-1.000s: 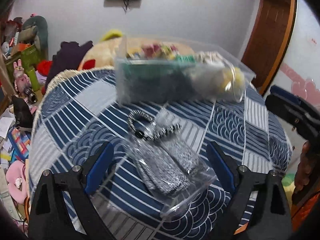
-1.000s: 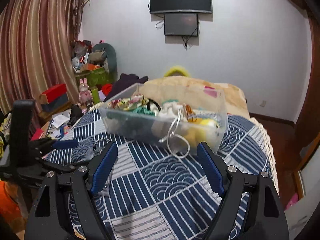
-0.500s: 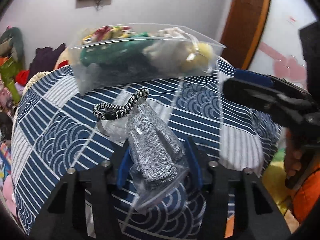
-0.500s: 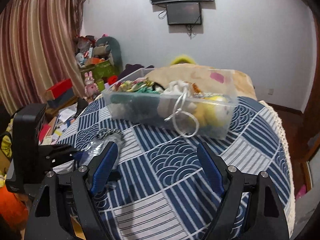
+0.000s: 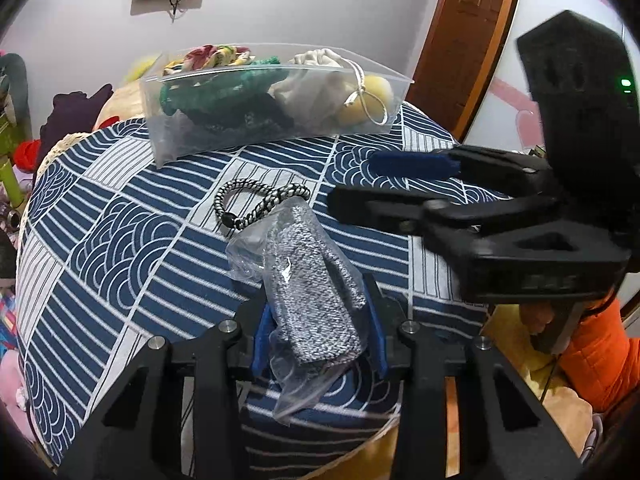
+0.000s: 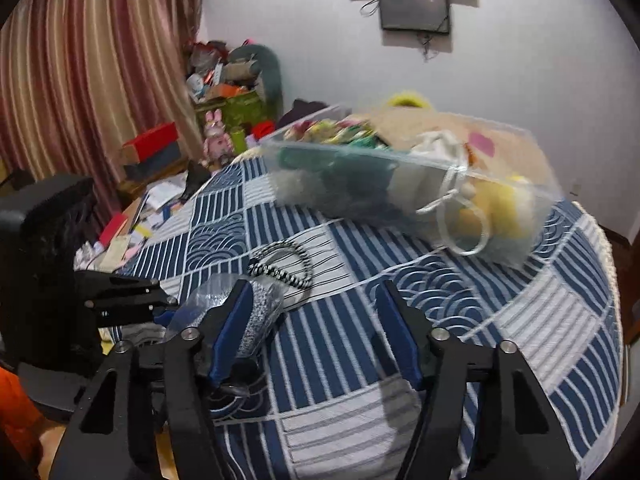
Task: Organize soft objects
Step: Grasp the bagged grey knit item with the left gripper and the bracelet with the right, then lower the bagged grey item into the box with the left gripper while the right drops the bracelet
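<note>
The left gripper [image 5: 318,332] has its blue pads [image 5: 261,340] pressed in against both sides of a clear plastic bag [image 5: 296,376] that holds a folded grey knitted cloth [image 5: 310,292]; the bag juts forward from between the fingers over the near edge of the blue-and-white patterned tablecloth [image 5: 120,240], its far end puffed up and crinkled; a second ago those fingers stood wide apart with the bag lying loose between them, and half a second ago they had only just drawn in around it. The right gripper [image 6: 316,332] is spread wide with nothing between its pads, hovering above the cloth just beside the bag; from the left camera it reaches in from the right, blurred, and it is much nearer the bag than a second ago. Just beyond the bag's far end lies a black-and-white braided cord loop [image 5: 256,202], touching or nearly touching the plastic; I cannot tell which. Farther back on the table sits a clear plastic bin [image 5: 276,132] packed with soft things: a green knitted piece [image 5: 224,88], a white drawstring pouch [image 5: 316,76] whose cord hangs over the front wall, and a yellow plush [image 5: 364,100]; the bin is in the same spot as before.
</note>
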